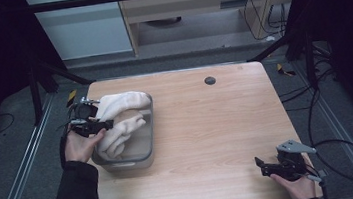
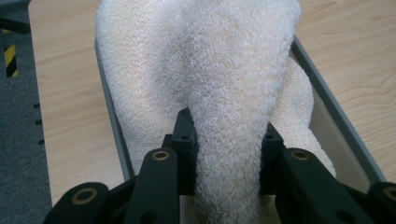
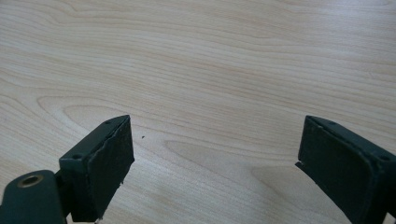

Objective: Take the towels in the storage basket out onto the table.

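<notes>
A cream terry towel point(image 1: 119, 121) lies bunched in a grey metal tray point(image 1: 149, 148) at the left of the wooden table. My left gripper point(image 1: 107, 123) sits at the tray's left side, shut on a thick fold of the towel. In the left gripper view the towel point(image 2: 224, 93) rises between the black jaws, whose pads point(image 2: 184, 135) press into it from both sides. My right gripper point(image 1: 261, 165) rests low near the table's front right corner, held by a hand. Its jaws stand wide apart over bare wood, and its pads point(image 3: 109, 161) have nothing between them.
The tray wall point(image 2: 327, 100) runs along the towel's right side in the left gripper view. A small dark round cap point(image 1: 209, 80) sits in the tabletop near the far edge. Cables point(image 1: 345, 161) trail off the table's right side. Black frame legs stand beyond the far corners.
</notes>
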Action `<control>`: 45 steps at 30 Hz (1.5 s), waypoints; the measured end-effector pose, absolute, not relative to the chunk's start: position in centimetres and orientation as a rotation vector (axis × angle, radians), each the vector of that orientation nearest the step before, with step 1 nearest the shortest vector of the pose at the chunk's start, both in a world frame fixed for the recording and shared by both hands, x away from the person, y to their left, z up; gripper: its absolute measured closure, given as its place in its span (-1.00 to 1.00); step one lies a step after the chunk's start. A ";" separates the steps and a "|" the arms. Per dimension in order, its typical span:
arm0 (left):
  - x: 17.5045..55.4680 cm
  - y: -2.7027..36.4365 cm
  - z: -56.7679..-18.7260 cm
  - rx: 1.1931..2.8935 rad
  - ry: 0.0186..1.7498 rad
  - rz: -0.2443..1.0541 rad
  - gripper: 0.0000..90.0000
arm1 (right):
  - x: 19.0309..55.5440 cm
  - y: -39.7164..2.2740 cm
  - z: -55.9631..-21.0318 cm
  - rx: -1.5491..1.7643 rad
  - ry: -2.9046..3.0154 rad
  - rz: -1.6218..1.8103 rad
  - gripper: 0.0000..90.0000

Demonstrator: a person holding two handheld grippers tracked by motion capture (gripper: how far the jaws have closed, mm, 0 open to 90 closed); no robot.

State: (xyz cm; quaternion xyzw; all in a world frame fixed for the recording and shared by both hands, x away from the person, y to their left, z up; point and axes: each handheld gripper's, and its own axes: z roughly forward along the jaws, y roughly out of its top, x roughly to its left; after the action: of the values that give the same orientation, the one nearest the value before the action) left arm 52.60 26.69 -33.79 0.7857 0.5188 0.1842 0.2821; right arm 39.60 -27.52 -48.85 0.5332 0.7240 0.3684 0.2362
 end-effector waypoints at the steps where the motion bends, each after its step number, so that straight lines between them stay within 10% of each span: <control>1: 52.4 26.7 -33.2 2.090 1.378 0.500 0.52 | 39.6 -27.5 -48.9 1.463 1.985 1.008 -0.77; 45: 49.3 23.6 -24.9 2.138 1.152 0.507 0.52 | 39.6 -27.5 -48.7 1.447 1.985 1.008 -0.77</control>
State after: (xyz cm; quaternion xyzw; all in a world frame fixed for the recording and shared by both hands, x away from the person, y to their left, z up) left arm 49.30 23.62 -24.93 0.8151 0.4394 0.1933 0.3243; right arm 39.62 -27.52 -48.72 0.5289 0.7256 0.3685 0.2407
